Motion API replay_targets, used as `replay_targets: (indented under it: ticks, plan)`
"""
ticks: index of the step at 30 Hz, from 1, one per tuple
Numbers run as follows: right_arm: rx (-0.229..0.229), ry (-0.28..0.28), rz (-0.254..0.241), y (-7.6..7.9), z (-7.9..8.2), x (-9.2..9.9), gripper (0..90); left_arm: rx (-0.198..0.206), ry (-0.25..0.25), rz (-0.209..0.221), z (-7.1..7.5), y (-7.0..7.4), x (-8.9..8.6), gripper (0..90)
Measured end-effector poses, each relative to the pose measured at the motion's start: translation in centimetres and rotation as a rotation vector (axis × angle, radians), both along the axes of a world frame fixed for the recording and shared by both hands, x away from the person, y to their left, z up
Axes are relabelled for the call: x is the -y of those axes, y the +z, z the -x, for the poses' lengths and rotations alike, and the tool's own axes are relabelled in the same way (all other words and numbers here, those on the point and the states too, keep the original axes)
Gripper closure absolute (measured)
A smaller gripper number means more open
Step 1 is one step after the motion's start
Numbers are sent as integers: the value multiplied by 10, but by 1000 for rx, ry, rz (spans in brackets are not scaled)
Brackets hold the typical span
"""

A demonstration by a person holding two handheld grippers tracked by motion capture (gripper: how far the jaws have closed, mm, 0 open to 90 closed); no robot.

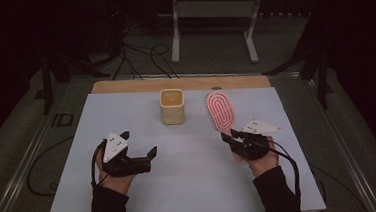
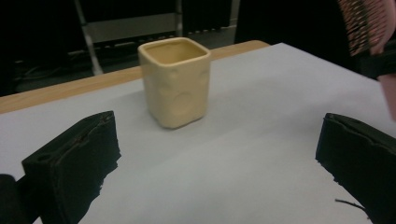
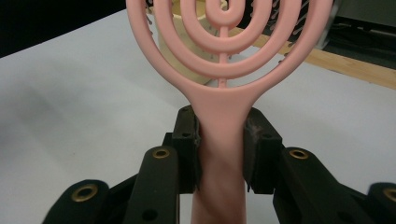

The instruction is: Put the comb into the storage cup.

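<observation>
A pink hairbrush with a ringed open head is lifted above the white table sheet, and my right gripper is shut on its handle, both pads pressing its sides. A square cream cup stands upright at the middle rear of the sheet; it rises straight ahead in the left gripper view. My left gripper hovers over the left part of the sheet, jaws wide open with nothing between them, pointing toward the cup. Behind the brush head, the cup is partly hidden.
A wooden table edge runs behind the sheet. Beyond it on the dark floor are cables and a grey metal stand. Bare sheet lies between the two hands and in front of the cup.
</observation>
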State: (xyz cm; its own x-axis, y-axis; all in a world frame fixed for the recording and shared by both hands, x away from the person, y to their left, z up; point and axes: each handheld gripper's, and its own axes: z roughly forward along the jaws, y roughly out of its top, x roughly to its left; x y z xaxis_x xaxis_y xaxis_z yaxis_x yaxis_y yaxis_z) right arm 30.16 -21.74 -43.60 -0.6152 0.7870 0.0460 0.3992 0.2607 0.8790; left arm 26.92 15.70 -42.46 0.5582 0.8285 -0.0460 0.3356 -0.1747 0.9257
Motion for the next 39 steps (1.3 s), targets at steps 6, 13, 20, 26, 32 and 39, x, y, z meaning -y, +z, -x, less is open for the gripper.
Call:
replay_targets:
  ticks: [6,13,20,26,32,39]
  plan:
    - [2,8,0,0,1,-3,699,-12,-32,30,-5,4,6,0]
    - [-8,18,9,-3,1,-10,699,-29,-59,49,-12,9,16,0]
    - [-5,19,15,-6,1,-15,699,-42,-78,52,-16,13,24,0]
    - [-4,28,20,-6,2,-19,699,-52,-93,66,-20,15,31,0]
    - [-2,25,20,-5,2,-18,699,-59,-122,72,-25,18,44,0]
    - [1,32,20,-5,3,-22,699,-70,-148,64,-29,21,56,0]
